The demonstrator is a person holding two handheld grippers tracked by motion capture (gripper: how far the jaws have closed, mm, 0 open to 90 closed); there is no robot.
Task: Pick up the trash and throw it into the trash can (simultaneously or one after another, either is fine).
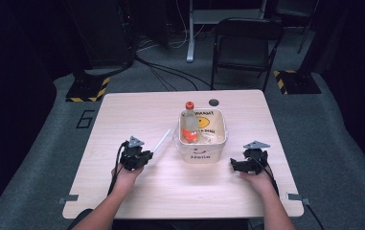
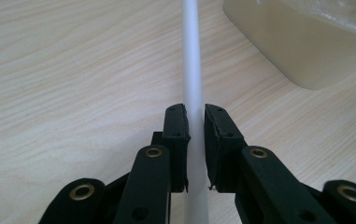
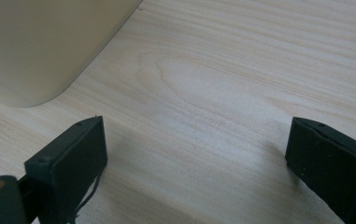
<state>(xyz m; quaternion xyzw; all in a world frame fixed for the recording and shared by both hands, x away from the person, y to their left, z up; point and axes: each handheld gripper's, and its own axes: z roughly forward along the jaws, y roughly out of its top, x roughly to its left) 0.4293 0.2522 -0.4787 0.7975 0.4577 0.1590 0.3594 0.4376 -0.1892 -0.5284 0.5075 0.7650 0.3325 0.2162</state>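
A thin white tube (image 1: 161, 141) slants from my left gripper (image 1: 146, 155) toward the cream bin (image 1: 202, 154). In the left gripper view the white tube (image 2: 192, 70) runs straight up the frame, and my left gripper (image 2: 195, 112) is shut on it, pads pressed to both sides. The bin holds a clear bottle with an orange cap (image 1: 189, 125) standing upright. Right of the bin, my right gripper (image 1: 234, 165) rests low over the table. In the right gripper view that right gripper (image 3: 194, 135) is open, nothing between its pads, with the bin wall (image 3: 40, 46) at upper left.
The light wooden table (image 1: 137, 110) has a dark round hole (image 1: 213, 102) near its far edge. Beyond the table stand a black folding chair (image 1: 245, 45), floor cables and yellow-black striped stand bases (image 1: 88, 89). Crumpled clear plastic lies in the bin (image 2: 334, 11).
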